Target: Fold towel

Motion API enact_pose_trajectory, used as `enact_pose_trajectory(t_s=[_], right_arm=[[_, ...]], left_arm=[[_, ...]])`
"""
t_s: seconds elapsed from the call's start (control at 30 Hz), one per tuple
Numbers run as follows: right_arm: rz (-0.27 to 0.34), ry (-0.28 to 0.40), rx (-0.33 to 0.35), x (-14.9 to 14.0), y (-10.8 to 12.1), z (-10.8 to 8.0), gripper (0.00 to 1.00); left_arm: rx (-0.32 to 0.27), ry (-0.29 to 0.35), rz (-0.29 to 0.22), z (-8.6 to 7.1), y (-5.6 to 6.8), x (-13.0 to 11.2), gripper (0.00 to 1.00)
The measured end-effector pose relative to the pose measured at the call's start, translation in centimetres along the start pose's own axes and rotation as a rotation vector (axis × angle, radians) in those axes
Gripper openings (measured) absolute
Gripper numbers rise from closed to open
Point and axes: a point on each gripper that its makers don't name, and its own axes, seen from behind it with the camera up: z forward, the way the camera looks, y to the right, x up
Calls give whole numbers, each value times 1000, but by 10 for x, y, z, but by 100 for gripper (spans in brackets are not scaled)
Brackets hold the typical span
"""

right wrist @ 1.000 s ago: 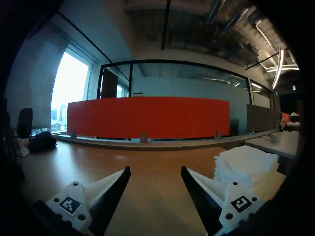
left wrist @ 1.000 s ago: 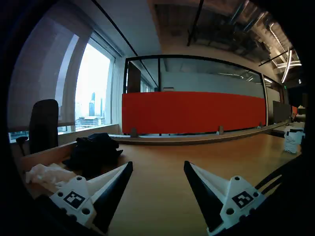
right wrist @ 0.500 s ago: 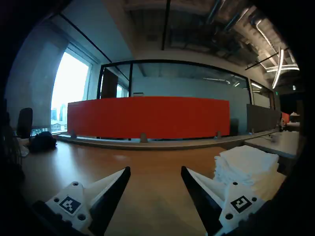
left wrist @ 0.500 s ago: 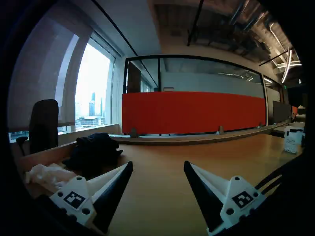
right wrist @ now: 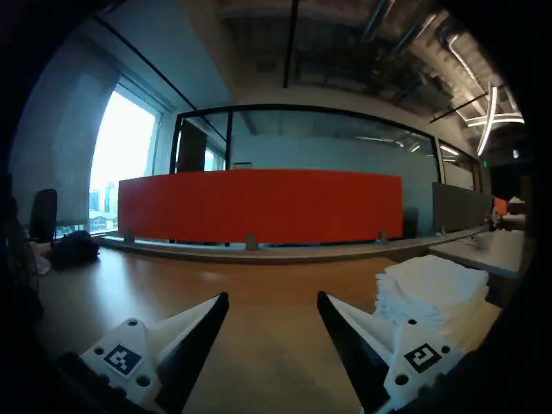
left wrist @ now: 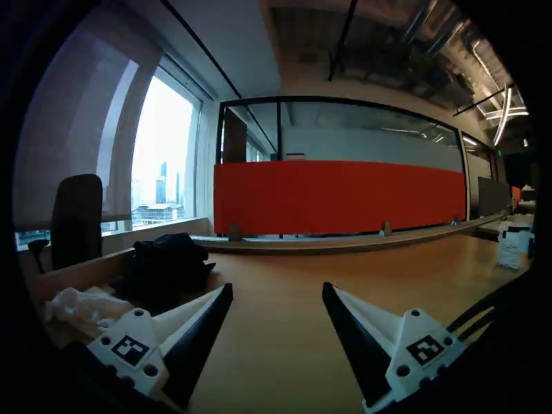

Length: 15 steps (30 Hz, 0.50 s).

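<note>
Left gripper [left wrist: 276, 307] stands wide open with nothing between its fingers, only bare wooden desk [left wrist: 290, 276]. Right gripper [right wrist: 272, 310] is spread just as wide and grips nothing either, with the same desk under it.

In the right gripper view, a stack of folded white towels [right wrist: 431, 283] sits on the desk just beside the right-hand finger, whose white body covers the stack's lower edge; whether they touch cannot be told. The layers lie flat and fairly square, with the edges a little uneven. In the left gripper view, a crumpled white cloth [left wrist: 79, 305] lies loose by the left-hand finger, next to a dark bundle [left wrist: 165, 265].

Each finger carries a square black-and-white marker [left wrist: 130, 350]; no readable writing shows on them. A red divider [left wrist: 338, 196] runs along the far edge of the desk, with a dark chair [left wrist: 76, 217] off by the window.
</note>
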Motion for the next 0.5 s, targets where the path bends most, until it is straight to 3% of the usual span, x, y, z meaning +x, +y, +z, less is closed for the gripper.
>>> enact_pose_trajectory(t_s=[0.5], right_arm=[[0,0,0,0,0,0,100]], left_arm=[[0,-1,-2,-1,-1,2,96]])
